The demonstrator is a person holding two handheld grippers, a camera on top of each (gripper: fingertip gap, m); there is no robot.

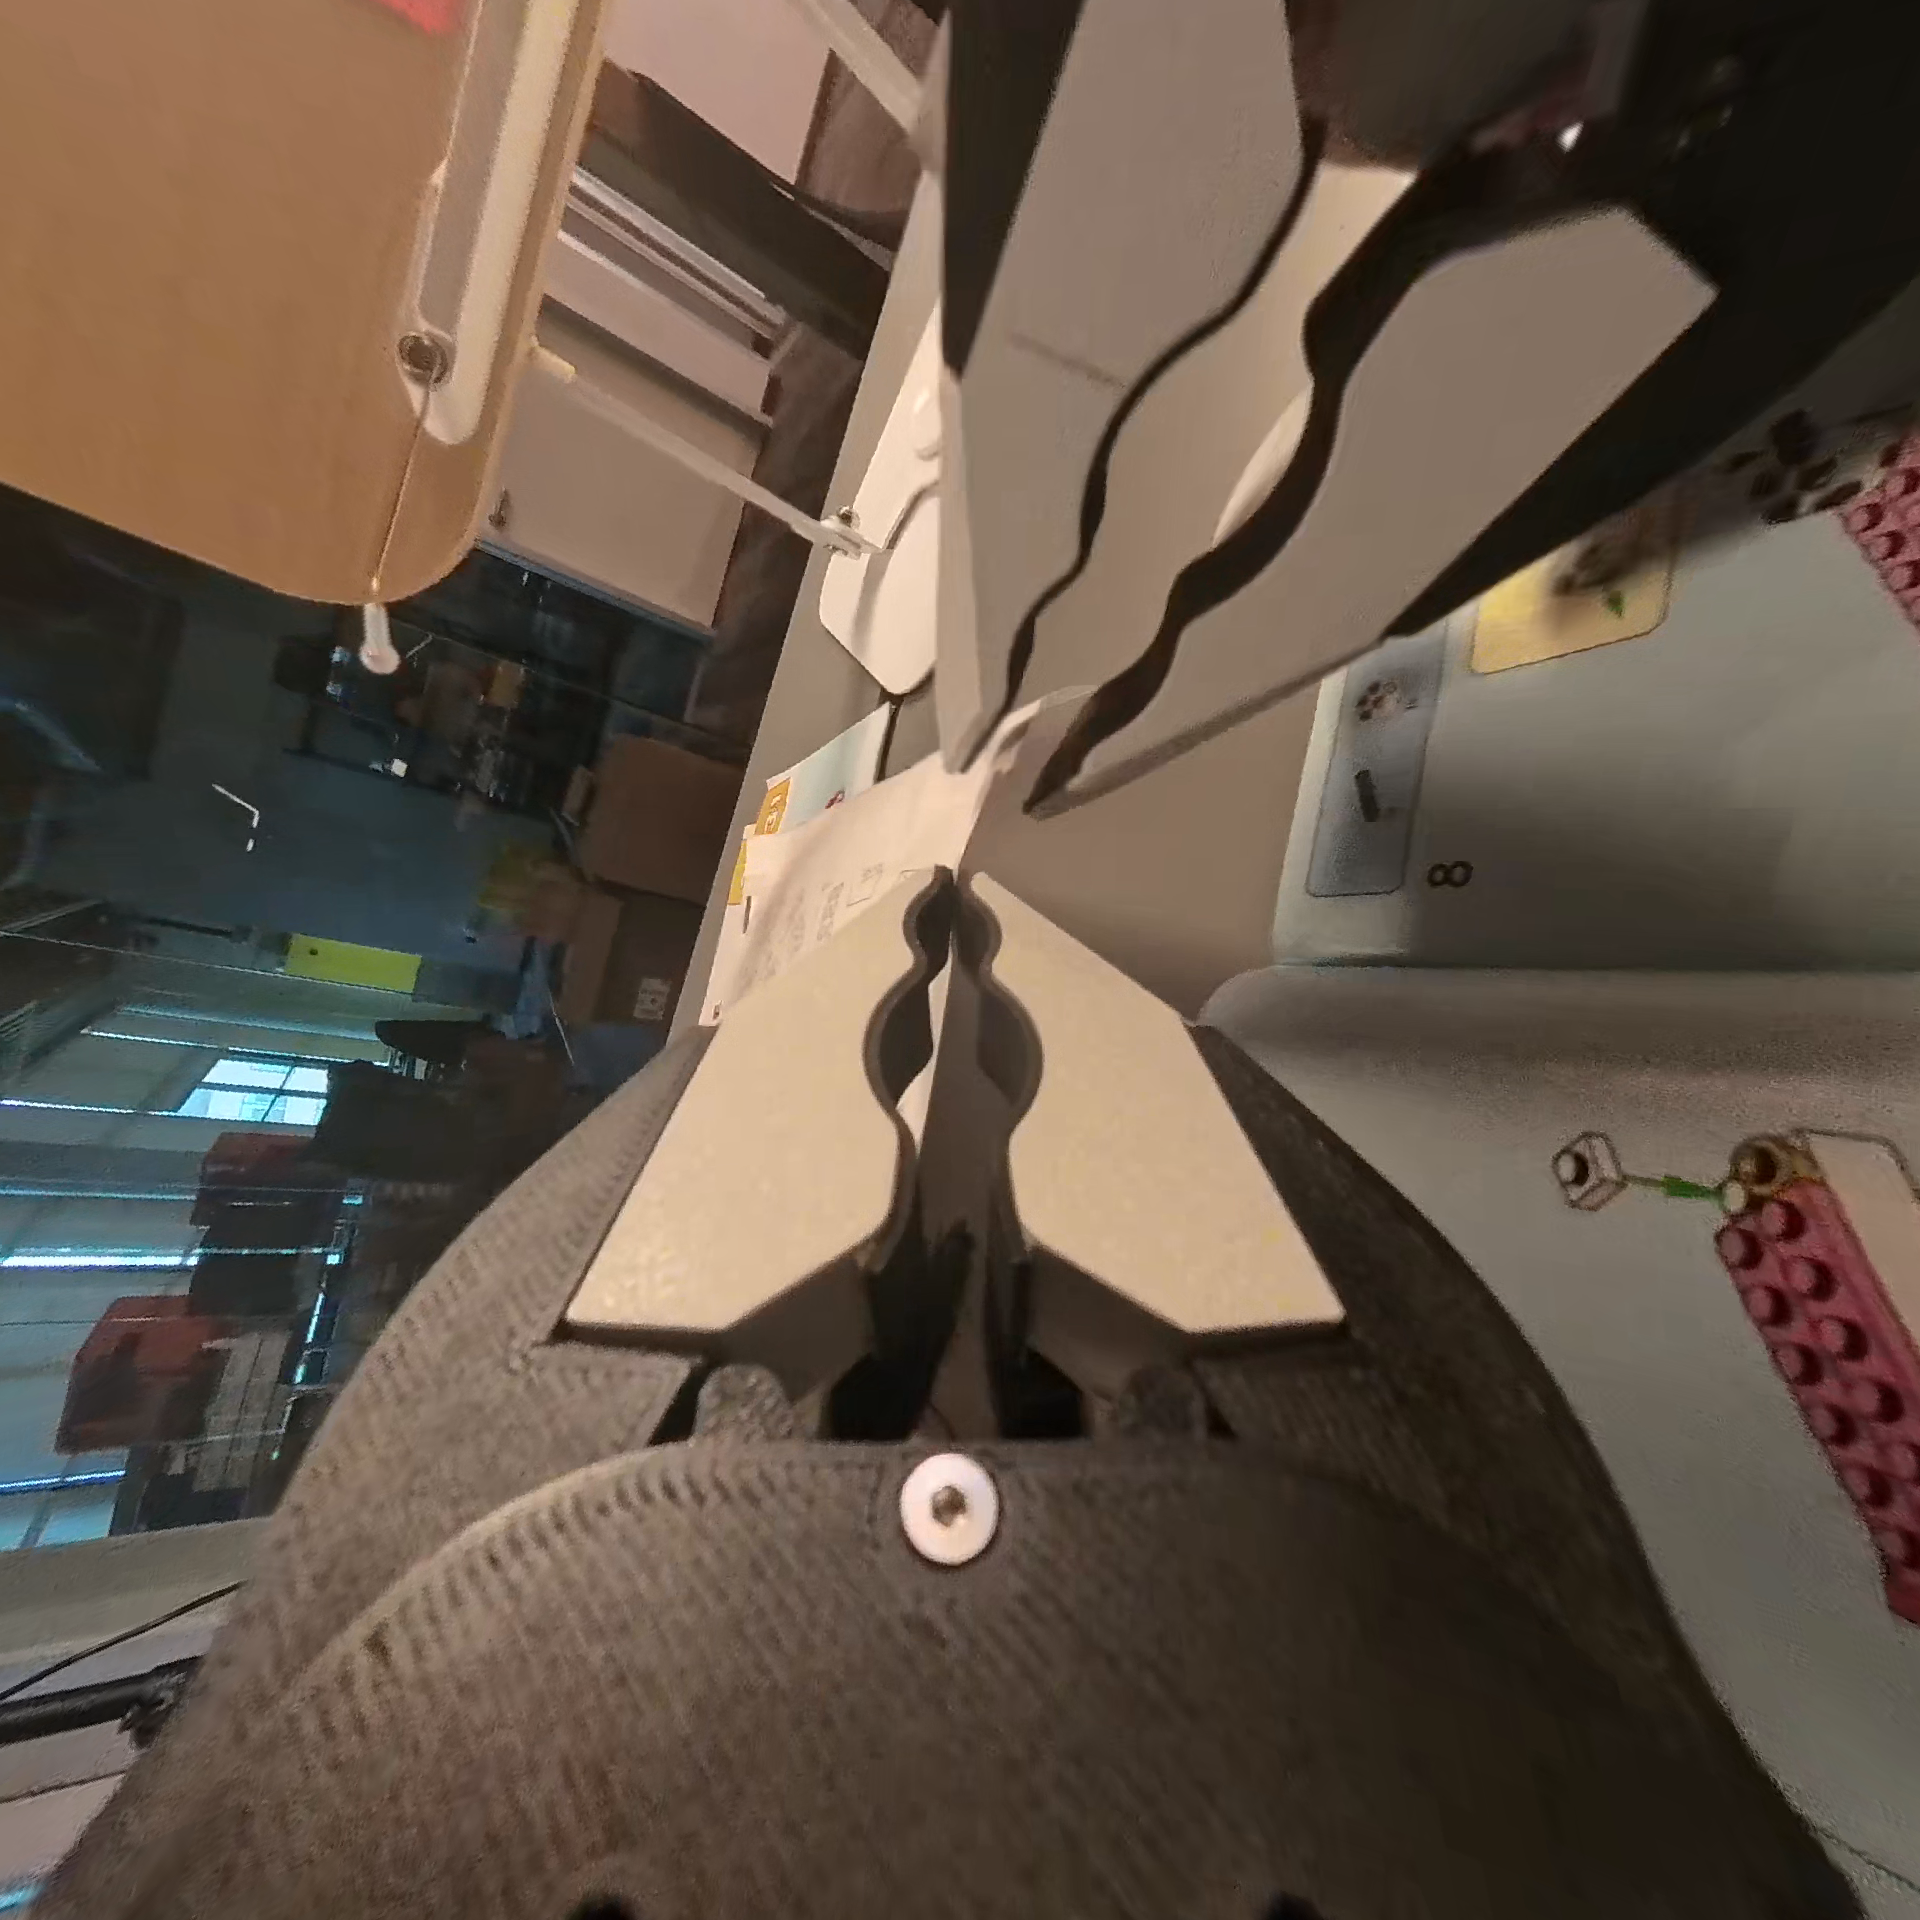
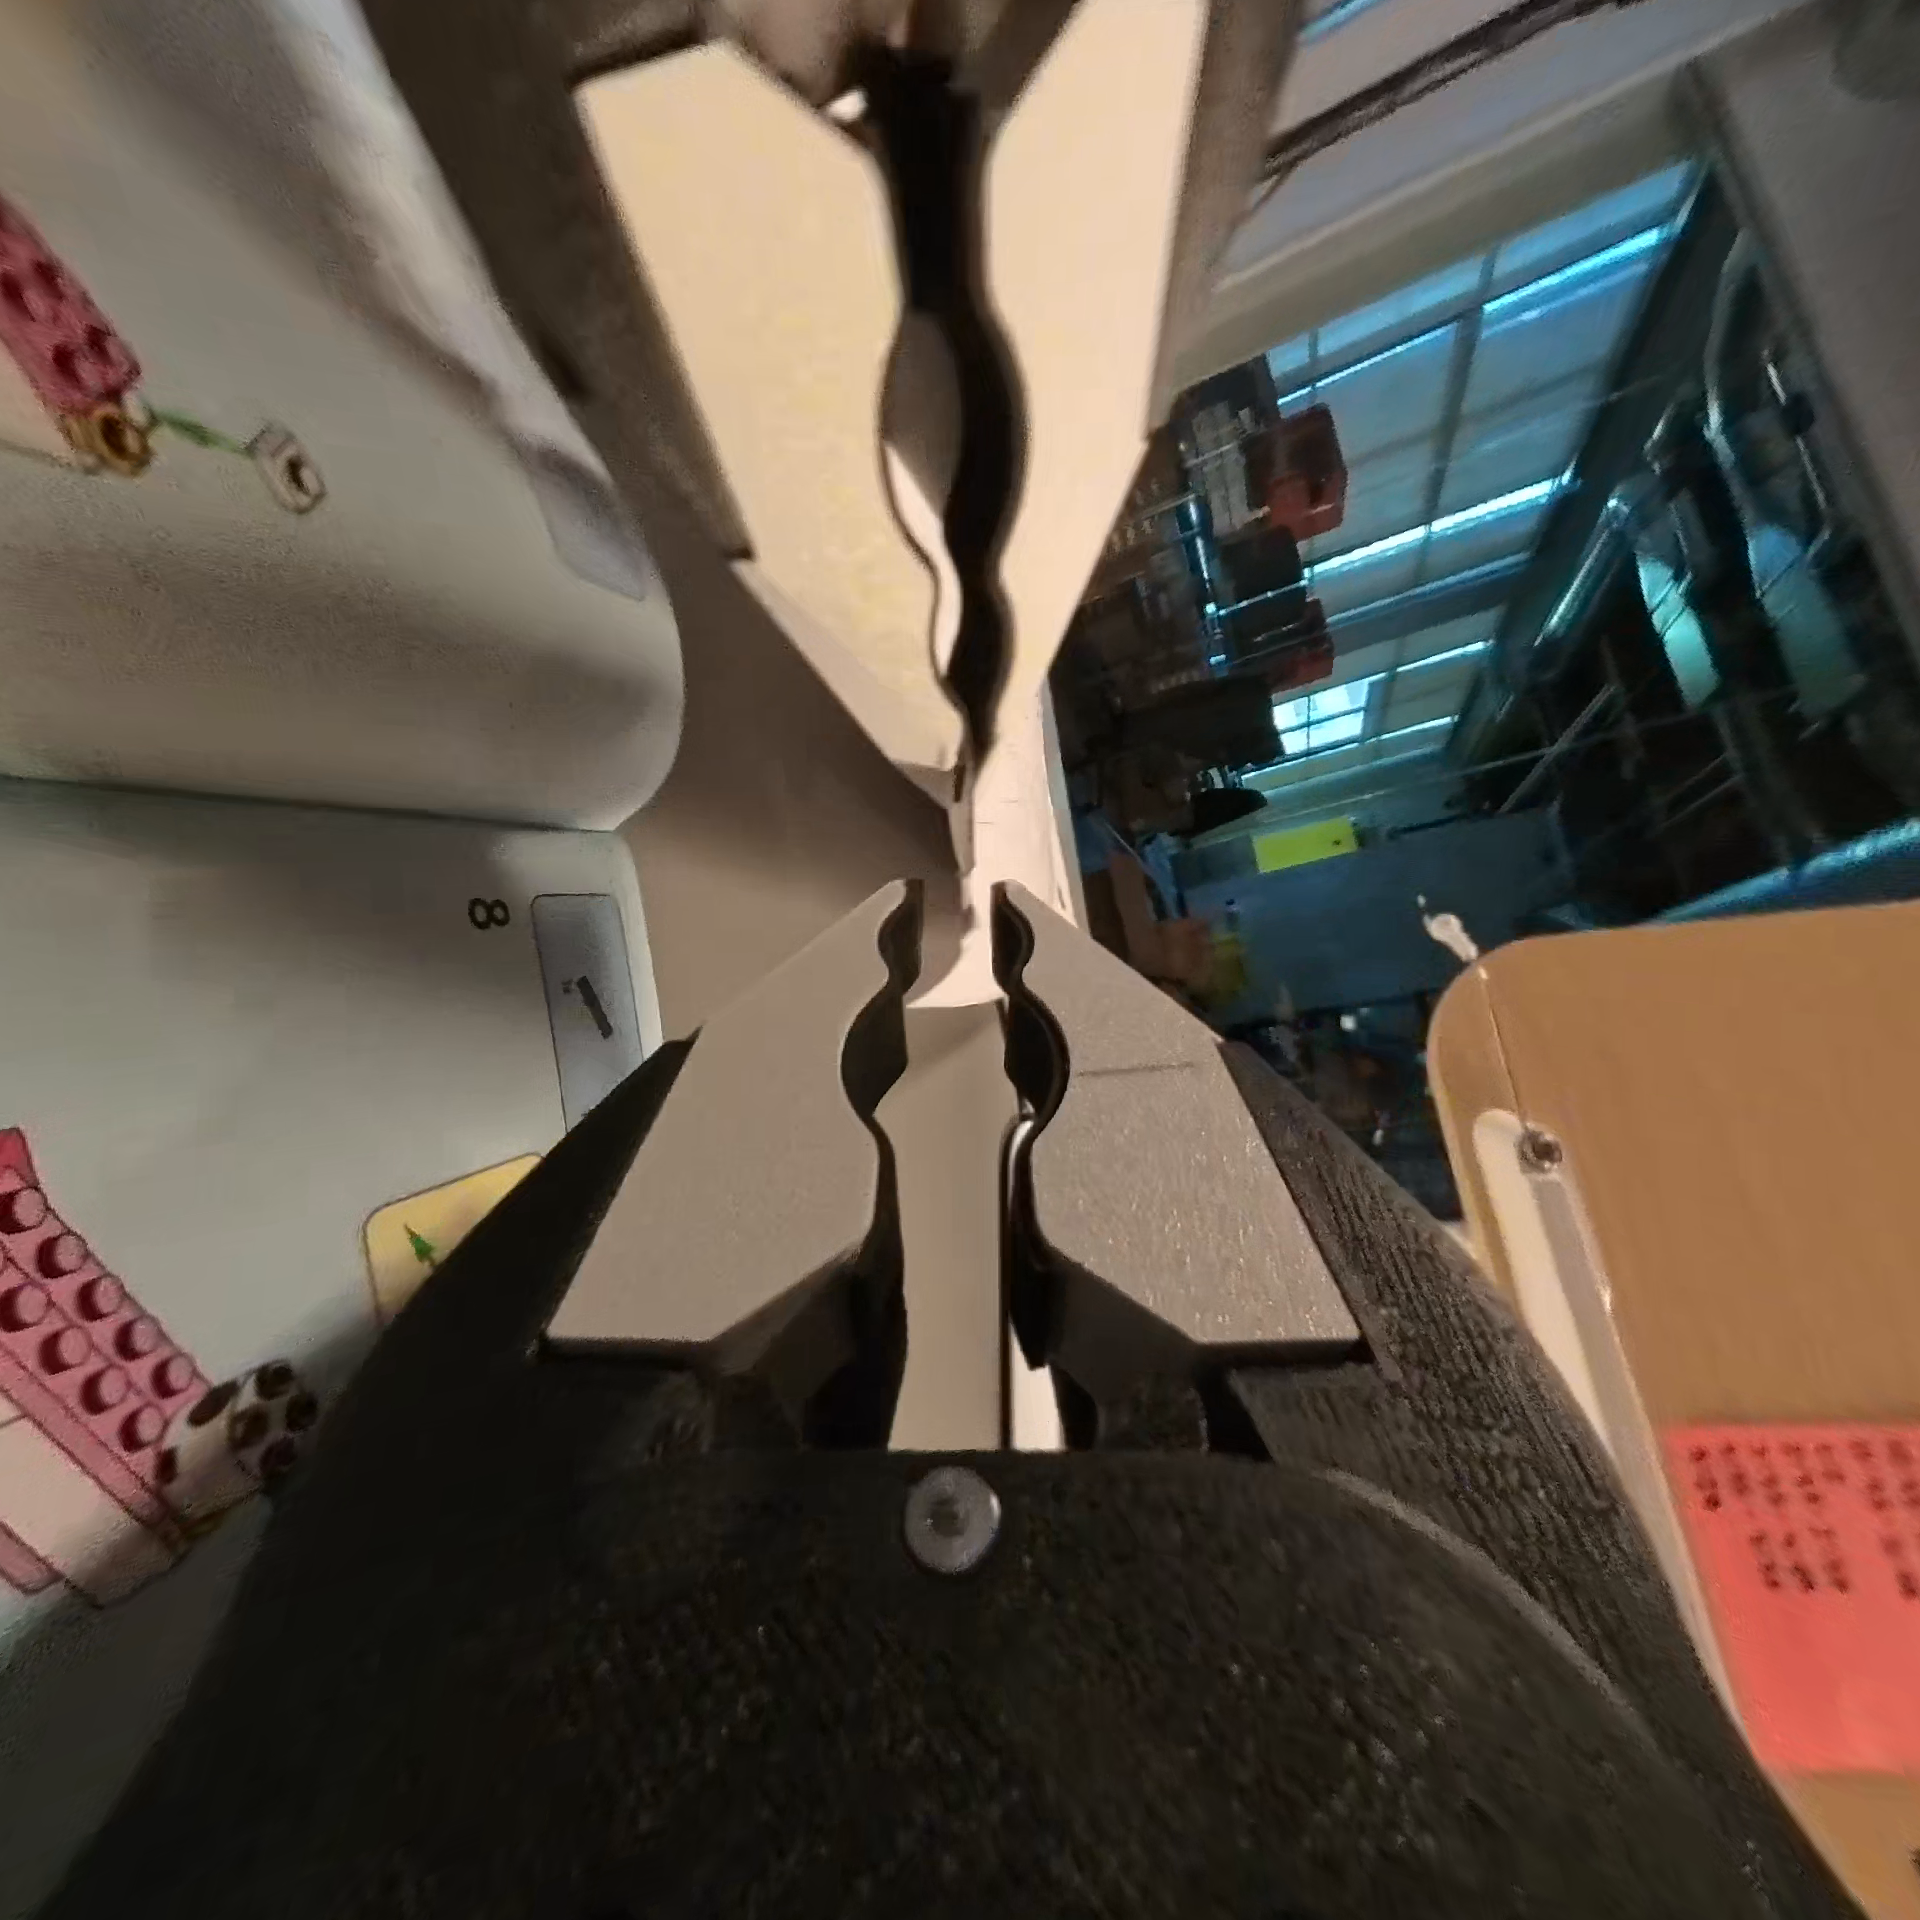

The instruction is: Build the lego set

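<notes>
Your left gripper (image 1: 951, 883) has its two grey fingers pressed together at the tips, pinching the thin white sheet of paper (image 1: 831, 862) that stands edge-on between them. Your right gripper (image 1: 1003, 774) faces it tip to tip, and its fingers stand a little apart with the folded corner of that same sheet between them; whether its pads press on the paper you cannot tell. Just beside both grippers lies an open pale instruction booklet with printed pink studded bricks (image 2: 208, 623) on the grey table (image 2: 727, 790). A tan wooden board with a white bracket (image 1: 229, 291) stands at the far side.
</notes>
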